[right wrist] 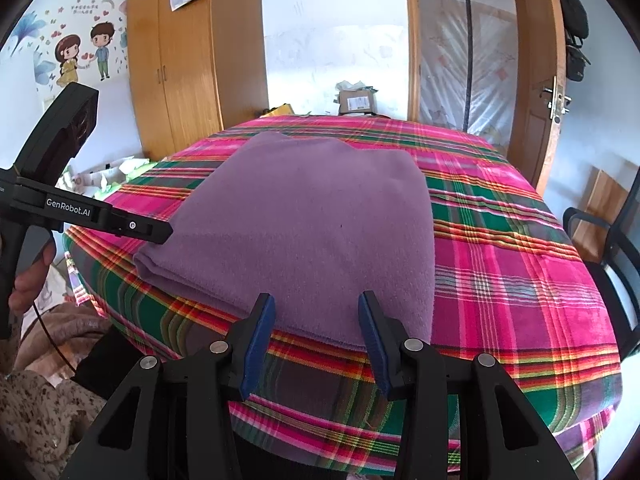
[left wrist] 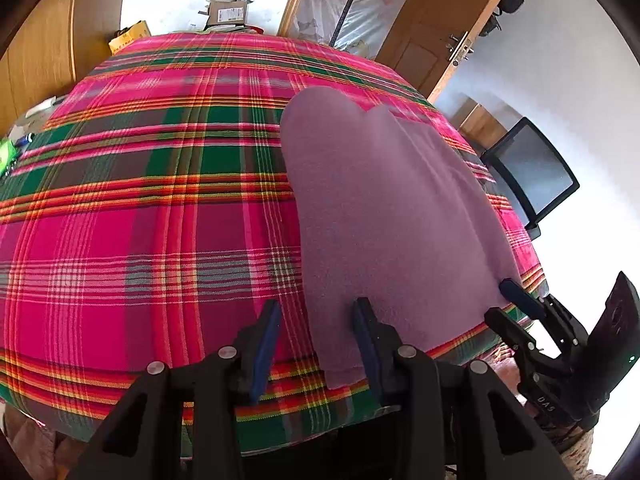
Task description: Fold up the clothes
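Garment: we are looking at a purple fleece garment (right wrist: 304,224) lying flat on the plaid pink-and-green cloth-covered worktop (right wrist: 520,264), near its front edge; stacked layers are showing along the garment's left edge, so it is already lying at least partly folded.
Left claw (left wrist: 316,344): spread, holding nothing, hovering over the garment's near left corner.
Right claw (right wrist: 316,336): spread, holding nothing, hovering just above the near hem.
Stage: we are judging that this fits either a fold still to come or a finished stack being released; the frames are not settling which.
Handling: if another fold is coming, we are advising pinching all layers together at both near corners and lifting evenly so the fleece is not skewing.
Hidden: the far edge is showing two rounded lobes whose identity we are failing to make out; the layer count is unclear; the worktop's legs are cut off.
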`<state>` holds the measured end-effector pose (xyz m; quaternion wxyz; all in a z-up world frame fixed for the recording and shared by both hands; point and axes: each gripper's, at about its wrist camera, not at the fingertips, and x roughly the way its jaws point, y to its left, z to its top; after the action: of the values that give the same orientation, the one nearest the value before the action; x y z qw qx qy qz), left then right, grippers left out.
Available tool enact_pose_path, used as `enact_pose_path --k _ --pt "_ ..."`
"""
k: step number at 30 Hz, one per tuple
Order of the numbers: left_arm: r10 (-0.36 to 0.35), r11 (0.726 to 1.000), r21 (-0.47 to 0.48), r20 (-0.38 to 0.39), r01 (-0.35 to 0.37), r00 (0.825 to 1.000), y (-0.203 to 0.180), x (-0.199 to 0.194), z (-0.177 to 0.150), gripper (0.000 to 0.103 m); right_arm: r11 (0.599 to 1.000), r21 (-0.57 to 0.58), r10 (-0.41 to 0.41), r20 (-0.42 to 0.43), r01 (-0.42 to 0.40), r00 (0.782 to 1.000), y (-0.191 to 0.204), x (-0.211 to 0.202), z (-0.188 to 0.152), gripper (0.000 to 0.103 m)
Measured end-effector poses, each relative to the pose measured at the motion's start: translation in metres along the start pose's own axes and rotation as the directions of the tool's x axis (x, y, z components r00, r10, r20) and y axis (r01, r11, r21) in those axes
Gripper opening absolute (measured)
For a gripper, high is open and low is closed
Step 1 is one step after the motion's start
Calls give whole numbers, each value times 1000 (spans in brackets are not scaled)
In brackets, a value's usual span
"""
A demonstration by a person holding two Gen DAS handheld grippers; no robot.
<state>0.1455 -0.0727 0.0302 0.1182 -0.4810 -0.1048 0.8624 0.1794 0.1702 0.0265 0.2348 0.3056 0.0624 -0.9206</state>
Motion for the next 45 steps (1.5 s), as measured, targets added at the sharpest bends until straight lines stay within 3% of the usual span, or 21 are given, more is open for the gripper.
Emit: enact_pose_path --k 20,30,40,45 --pt "78 991 107 46 -83 996 -21 0 3 39 999 35 -17 7 17 1000 -9 -8 7 46" --pt "77 990 114 45 -82 996 -23 2 7 39 997 70 -22 17 20 1000 -15 -10 7 48" --pt "47 994 92 41 -51 998 -19 -2 8 39 997 79 -21 18 20 1000 -14 -11 7 48" --pt "-31 999 31 102 28 994 -6 -18 14 39 994 112 -25 47 19 999 -21 -17 10 49"
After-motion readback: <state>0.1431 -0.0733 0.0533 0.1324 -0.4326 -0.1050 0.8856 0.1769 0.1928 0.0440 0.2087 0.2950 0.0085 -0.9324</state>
